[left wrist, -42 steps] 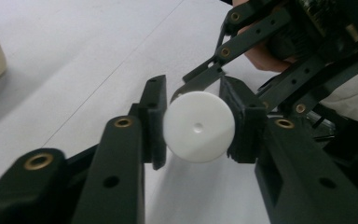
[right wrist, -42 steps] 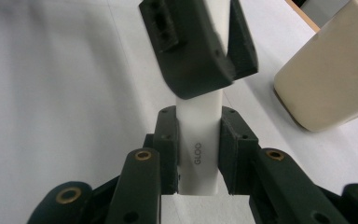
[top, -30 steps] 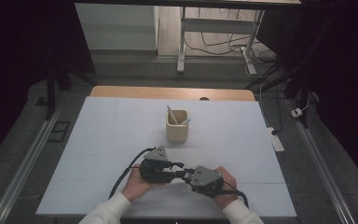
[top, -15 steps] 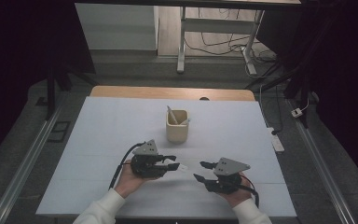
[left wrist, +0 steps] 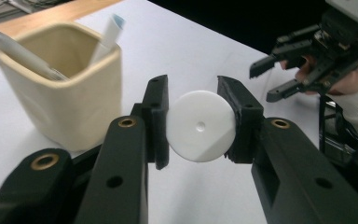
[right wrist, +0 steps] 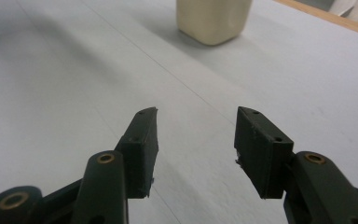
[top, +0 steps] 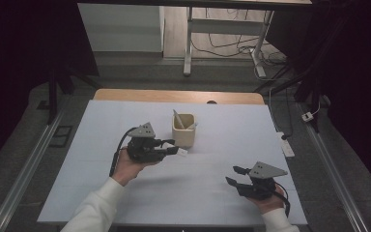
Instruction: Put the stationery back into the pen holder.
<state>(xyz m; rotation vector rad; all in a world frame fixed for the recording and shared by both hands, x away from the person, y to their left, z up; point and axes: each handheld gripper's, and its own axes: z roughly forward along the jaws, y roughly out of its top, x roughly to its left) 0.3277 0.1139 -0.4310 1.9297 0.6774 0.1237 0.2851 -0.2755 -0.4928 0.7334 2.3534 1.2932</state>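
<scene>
Over on the left, the left gripper (left wrist: 200, 126) is clamped on a white disc (left wrist: 200, 127), its two pads pressed against opposite edges so the flat face with its small centre dimple looks back at the hand. Gripped by the rim like that, and held clear of the white table (top: 101, 125) just beside the cream cup (top: 183, 130), the disc seems to me ready to be carried over and dropped in edge first.

The cup stands upright near the middle of the table, and it already keeps a grey pen (left wrist: 18, 51) and a white strip with a bluish tip (left wrist: 108, 32) leaning against its walls, so it looks like the collecting pot here.

To the right, well apart from the cup, the right gripper (top: 235, 175) hangs low over bare table. Its jaws have just been opening, they stand moderately apart, and nothing lies between them.

Counting up: two grippers, one disc, one cup, one pen, one strip.
</scene>
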